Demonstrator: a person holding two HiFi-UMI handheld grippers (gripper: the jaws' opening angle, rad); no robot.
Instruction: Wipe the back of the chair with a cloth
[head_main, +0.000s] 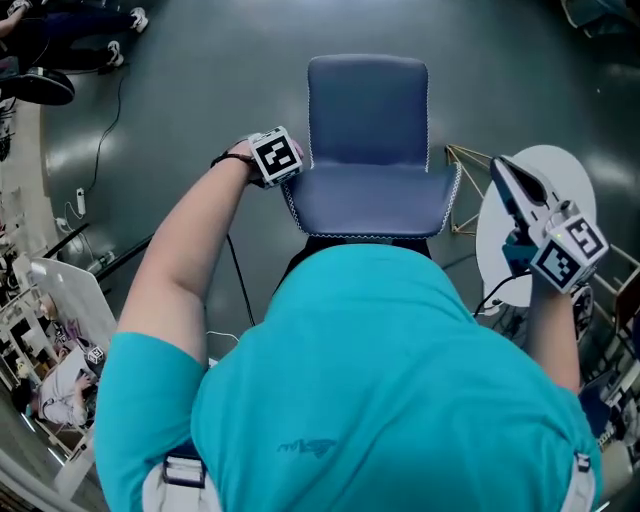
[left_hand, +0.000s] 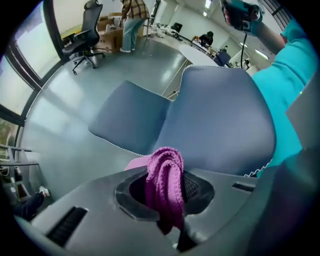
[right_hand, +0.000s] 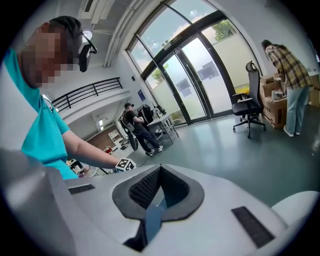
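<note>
The blue-grey chair (head_main: 367, 110) stands right in front of me, its backrest (head_main: 370, 200) nearest and its seat beyond. My left gripper (head_main: 277, 158) is at the backrest's left edge, shut on a magenta knitted cloth (left_hand: 164, 185) that bunches up between its jaws. In the left gripper view the backrest (left_hand: 220, 125) fills the space just past the cloth, with the seat (left_hand: 129, 117) to its left. My right gripper (head_main: 503, 175) is raised to the right of the chair, over a white table. Its jaws (right_hand: 159, 192) are shut with nothing between them.
A round white table (head_main: 572, 172) on thin gold wire legs (head_main: 468, 165) stands just right of the chair. A cable (head_main: 100, 150) trails over the grey floor at left. Farther off are a black office chair (right_hand: 248, 107), a standing person (right_hand: 287, 75) by boxes, and desks.
</note>
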